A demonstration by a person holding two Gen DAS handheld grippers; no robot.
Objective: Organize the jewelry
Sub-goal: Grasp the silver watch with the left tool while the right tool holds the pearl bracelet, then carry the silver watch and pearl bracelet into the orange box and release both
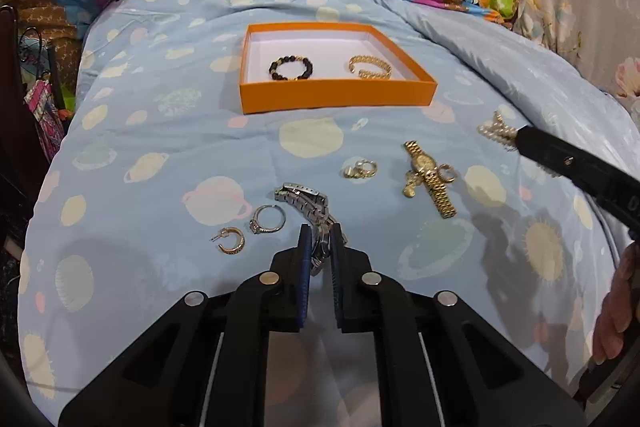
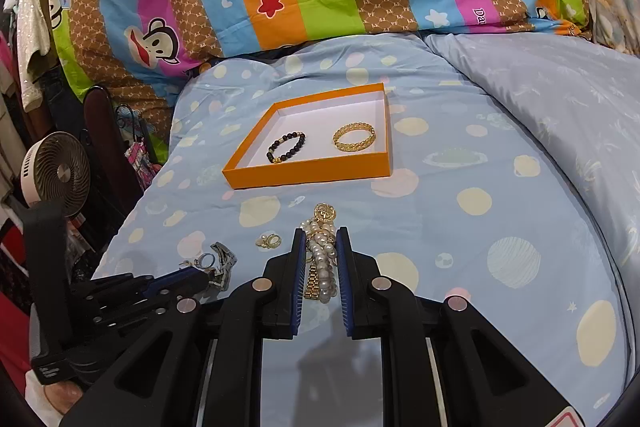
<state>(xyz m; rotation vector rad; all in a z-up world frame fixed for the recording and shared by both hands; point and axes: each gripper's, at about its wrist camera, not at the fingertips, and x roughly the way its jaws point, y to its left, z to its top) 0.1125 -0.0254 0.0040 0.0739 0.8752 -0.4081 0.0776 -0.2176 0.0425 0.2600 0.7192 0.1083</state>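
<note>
Tongs (image 1: 321, 239) before orange box (image 1: 336, 95) with bracelets (image 1: 291, 68).

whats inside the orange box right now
Inside the orange box: a dark beaded bracelet and a gold bangle, lying apart. The near wall hides a strip of the floor.

Bright, even indoor light, soft shadows on the bedspread (image 1: 160, 155), strong fisheye warping with dark corners.

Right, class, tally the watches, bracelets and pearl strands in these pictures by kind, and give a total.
Watches: 2 (gold watch, silver watch)
Bracelets: 2 (black bead bracelet, gold bangle)
Pearl strands: 1 (pearl strand)
Total: 5
</note>
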